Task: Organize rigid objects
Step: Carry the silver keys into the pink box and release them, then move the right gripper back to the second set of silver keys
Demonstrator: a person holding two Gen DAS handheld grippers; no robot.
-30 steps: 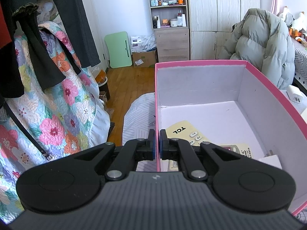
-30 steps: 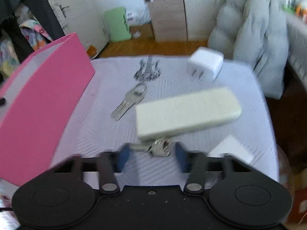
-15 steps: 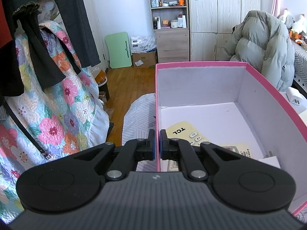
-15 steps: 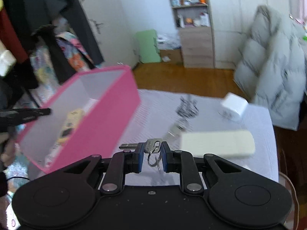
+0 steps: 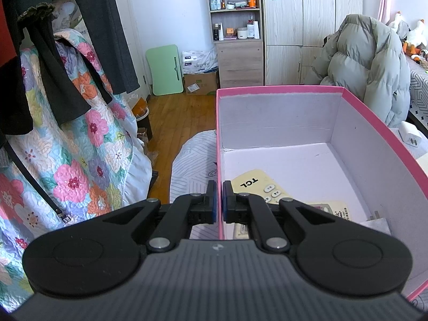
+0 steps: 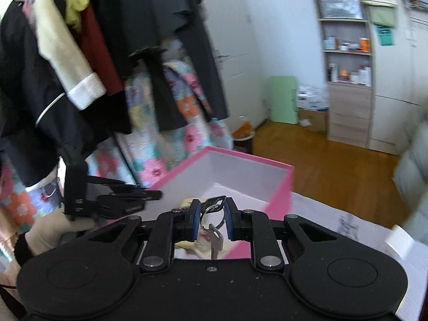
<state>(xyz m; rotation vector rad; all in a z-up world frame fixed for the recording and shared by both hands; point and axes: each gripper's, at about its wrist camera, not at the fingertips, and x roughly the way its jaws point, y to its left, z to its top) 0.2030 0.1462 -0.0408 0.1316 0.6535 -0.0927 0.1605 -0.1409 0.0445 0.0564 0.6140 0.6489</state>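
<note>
Where the left tongs [image 5: 218, 197] pinch the near left wall of the pink box [image 5: 374, 123], their blue pads press that thin wall from both sides, nearly closed on it. The right tongs [image 6: 212, 214] hold a bunch of keys [image 6: 214, 223] at a narrow gap, the key ring caught between the pads and 1 silver key hanging below; these tongs have just been closing on it. The keys hang over the box's near end, above its open top.

Inside the box, the left view shows a cream TCL remote [image 5: 263, 187] lying flat against the near left corner, with the far half of the white floor bare. The box's walls stand tall all round, and its pink rim is unbroken.

The right view alone shows the left tongs from the side [image 6: 125, 200], a gloved hand [image 6: 50, 231] behind them, and a rail of hanging clothes [image 6: 88, 48] close over that side. The left view alone shows a white charger [image 5: 410, 135] on the desk [image 5: 192, 160] beyond the box's right wall, and a grey puffer jacket [image 5: 371, 64] behind it.
</note>
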